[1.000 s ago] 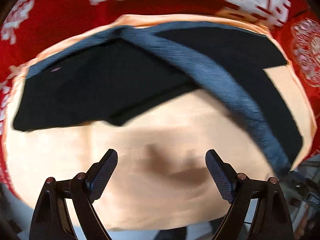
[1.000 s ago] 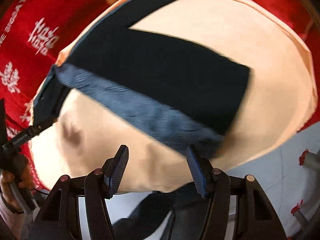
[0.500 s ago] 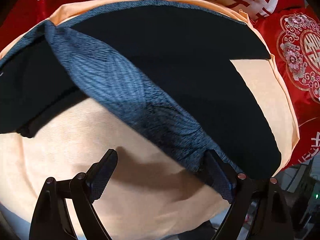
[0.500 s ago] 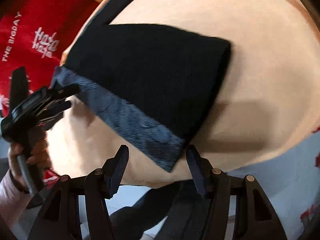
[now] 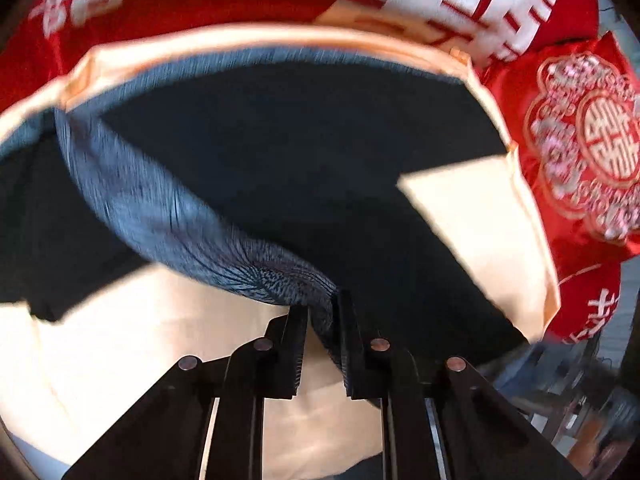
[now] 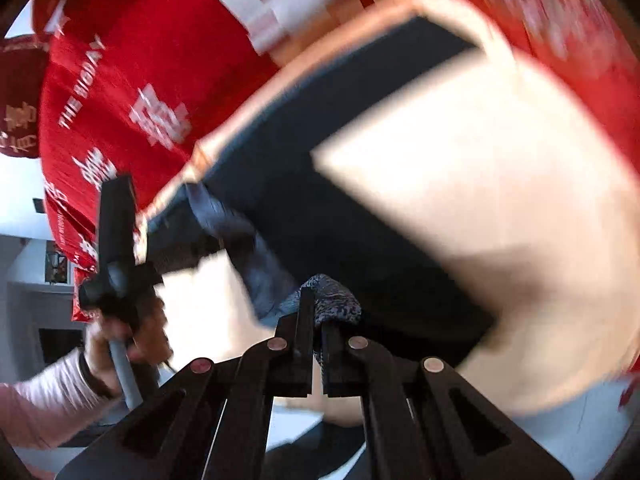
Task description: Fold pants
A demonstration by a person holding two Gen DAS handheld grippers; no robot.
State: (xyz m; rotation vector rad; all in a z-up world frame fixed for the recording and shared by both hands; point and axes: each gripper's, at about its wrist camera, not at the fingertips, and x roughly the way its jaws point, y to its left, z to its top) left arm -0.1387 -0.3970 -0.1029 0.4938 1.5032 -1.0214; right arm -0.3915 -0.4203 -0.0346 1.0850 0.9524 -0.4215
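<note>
- Pants lie across the peach bench, frame centre.
- Left tongs have just closed, pinching the grey waistband.
- Right tongs have also just clamped onto it, ready to lift it for folding.

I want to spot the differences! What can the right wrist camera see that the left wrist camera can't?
Only the right wrist view shows the person's hand holding the left gripper, plus a pale sleeve. Only the left wrist view shows the round patterned red cushion. Both show the dark pants with their blue-grey waistband on the peach cloth, and each gripper, like the right gripper, shut on the waistband.
</note>
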